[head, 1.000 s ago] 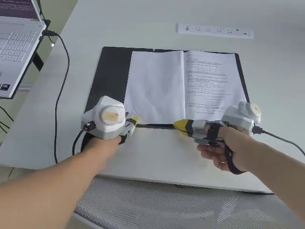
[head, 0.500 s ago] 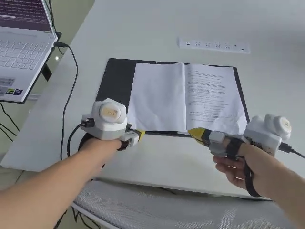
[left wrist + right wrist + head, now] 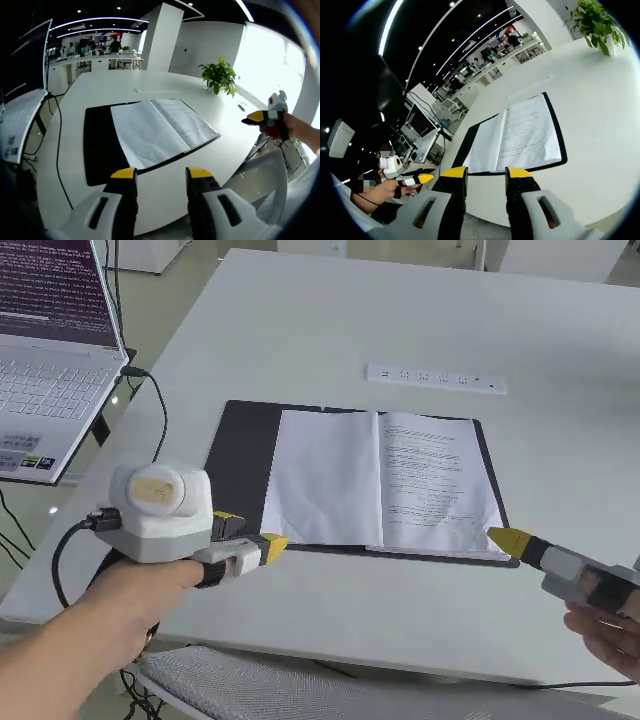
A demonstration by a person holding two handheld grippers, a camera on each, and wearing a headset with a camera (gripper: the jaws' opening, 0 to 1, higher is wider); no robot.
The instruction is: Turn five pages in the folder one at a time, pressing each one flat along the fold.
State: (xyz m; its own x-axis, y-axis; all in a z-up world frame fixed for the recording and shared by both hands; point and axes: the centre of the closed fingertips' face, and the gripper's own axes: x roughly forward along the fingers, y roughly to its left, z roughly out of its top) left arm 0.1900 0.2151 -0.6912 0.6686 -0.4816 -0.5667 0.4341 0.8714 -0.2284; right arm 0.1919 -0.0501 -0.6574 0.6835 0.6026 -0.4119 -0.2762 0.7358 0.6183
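Black folder (image 3: 240,465) lying open, white pages up — on white desk (image 3: 330,330) | left gripper (image 3: 160,175) jaws parted, empty — off folder's near-left corner | right gripper (image 3: 486,174) jaws parted, empty

Matt black folder (image 3: 240,455), white paper pages (image 3: 325,475), smooth white table (image 3: 300,320).

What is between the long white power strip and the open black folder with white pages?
Nothing, just bare white table between the long white power strip and the open black folder; the head view shows it.
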